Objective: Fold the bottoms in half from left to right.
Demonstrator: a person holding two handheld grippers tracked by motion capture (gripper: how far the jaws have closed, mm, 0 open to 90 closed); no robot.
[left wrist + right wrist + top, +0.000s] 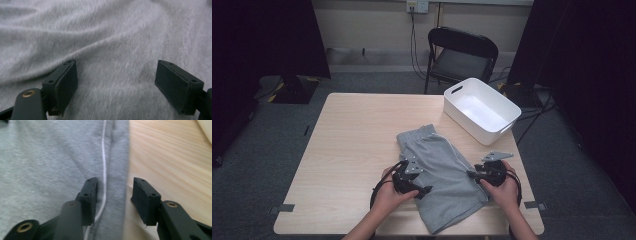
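High view: both grippers are working the shorts (442,170); left gripper (424,190) gaping, holding nothing; right gripper (472,175) half-open, straddling the hem, probably for folding.

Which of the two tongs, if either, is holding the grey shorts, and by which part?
Neither. The left tongs stand open over the grey shorts. The right tongs are open astride the shorts' side edge with the white stripe, pads not pressing.
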